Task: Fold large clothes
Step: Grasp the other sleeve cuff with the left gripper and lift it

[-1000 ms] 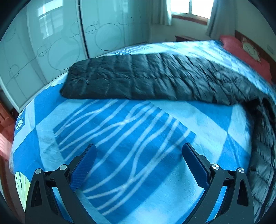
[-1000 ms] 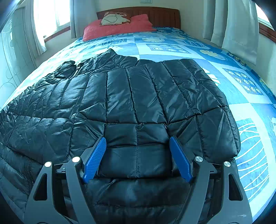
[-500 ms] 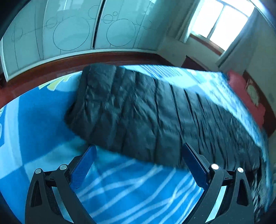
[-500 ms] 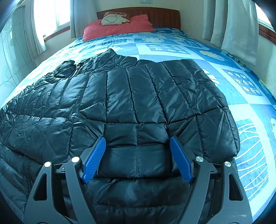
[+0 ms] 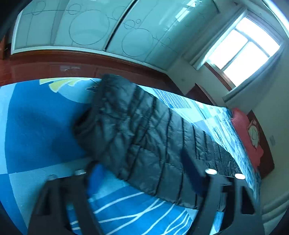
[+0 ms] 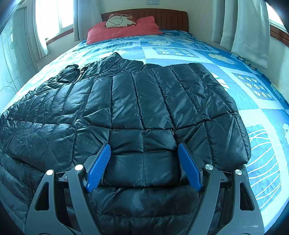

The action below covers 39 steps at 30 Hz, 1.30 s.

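A bed (image 6: 180, 48) fills the room, its cover a smooth cotton patchwork of blue and pale squares printed with white wavy lines, leaves and rings. At its head stands a ribbed wooden headboard (image 6: 171, 17) with a red quilted pillow (image 6: 126, 30) and a small cream cushion (image 6: 120, 21) on it.

Spread flat across the foot half of the bed lies a black puffer jacket (image 6: 130, 108), glossy and crinkled, stitched into puffy rectangular channels. Its collar (image 6: 117, 57) points toward the head of the bed, and one rounded side stops short of the bed's right edge. A long quilted sleeve (image 5: 144, 135) stretches along the bed's left edge, its open cuff (image 5: 84, 119) a dark tube mouth near the foot corner.

The right tool (image 6: 144, 162) rests over the jacket's hem panel, its ribbed blue pads (image 6: 98, 168) set wide apart on either side of a padded fold; whether they press it I cannot tell. The left tool (image 5: 144, 173), blurred, hangs over the sleeve near the cuff with its jaws closing, the sleeve's lower edge between them but not yet pinched.
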{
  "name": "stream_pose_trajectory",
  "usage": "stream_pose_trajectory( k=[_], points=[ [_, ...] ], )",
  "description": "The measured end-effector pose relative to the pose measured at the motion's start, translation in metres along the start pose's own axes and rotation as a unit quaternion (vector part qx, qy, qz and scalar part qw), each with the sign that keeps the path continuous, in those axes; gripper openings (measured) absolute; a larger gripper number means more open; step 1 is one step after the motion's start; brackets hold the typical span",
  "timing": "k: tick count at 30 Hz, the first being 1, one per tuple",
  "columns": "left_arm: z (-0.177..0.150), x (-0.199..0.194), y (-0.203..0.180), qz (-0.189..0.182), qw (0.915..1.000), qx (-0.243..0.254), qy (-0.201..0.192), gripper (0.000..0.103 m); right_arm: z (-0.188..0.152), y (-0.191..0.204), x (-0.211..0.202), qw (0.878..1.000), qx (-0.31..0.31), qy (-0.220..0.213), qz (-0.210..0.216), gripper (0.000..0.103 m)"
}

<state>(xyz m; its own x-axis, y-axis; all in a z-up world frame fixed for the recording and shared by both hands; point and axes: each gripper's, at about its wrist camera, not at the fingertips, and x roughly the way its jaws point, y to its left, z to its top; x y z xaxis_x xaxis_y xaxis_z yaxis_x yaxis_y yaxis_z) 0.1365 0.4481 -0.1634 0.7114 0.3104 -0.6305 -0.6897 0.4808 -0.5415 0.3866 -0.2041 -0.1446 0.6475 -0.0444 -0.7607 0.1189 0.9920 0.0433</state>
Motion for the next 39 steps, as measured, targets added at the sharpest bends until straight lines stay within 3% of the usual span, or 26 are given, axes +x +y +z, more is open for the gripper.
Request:
stream_pose_trajectory(
  k=[2, 8, 10, 14, 25, 30, 34, 39],
  points=[
    [0.001, -0.001, 0.004, 0.018, 0.9998, -0.007, -0.002, 0.049, 0.000, 0.000, 0.000, 1.000, 0.000, 0.000, 0.000, 0.077],
    [0.007, -0.001, 0.017, 0.027, 0.9991, -0.031, -0.008, 0.016, 0.000, -0.001, 0.000, 1.000, 0.000, 0.000, 0.001, 0.077],
    [0.008, 0.000, 0.020, 0.030, 0.9989, -0.035, -0.006, 0.012, 0.000, -0.001, 0.000, 1.000, 0.000, 0.000, 0.000, 0.077],
    [0.009, 0.000, 0.009, 0.045, 0.9988, -0.013, -0.010, 0.006, 0.000, -0.001, 0.000, 1.000, 0.001, -0.001, 0.001, 0.077],
    [0.005, -0.007, -0.040, 0.091, 0.9924, 0.070, -0.045, 0.004, 0.001, -0.001, -0.001, 1.000, 0.003, -0.002, 0.003, 0.077],
    [-0.007, -0.026, -0.088, 0.078, 0.9836, 0.140, -0.082, 0.004, 0.001, -0.001, -0.001, 1.000, 0.007, -0.005, 0.007, 0.077],
    [-0.028, -0.039, -0.143, 0.047, 0.9708, 0.208, -0.110, 0.004, -0.001, -0.003, -0.002, 1.000, 0.012, -0.008, 0.012, 0.077],
    [-0.073, -0.042, -0.217, -0.004, 0.9546, 0.280, -0.101, 0.004, -0.001, -0.005, -0.001, 0.999, 0.022, -0.011, 0.022, 0.077]
  ],
)
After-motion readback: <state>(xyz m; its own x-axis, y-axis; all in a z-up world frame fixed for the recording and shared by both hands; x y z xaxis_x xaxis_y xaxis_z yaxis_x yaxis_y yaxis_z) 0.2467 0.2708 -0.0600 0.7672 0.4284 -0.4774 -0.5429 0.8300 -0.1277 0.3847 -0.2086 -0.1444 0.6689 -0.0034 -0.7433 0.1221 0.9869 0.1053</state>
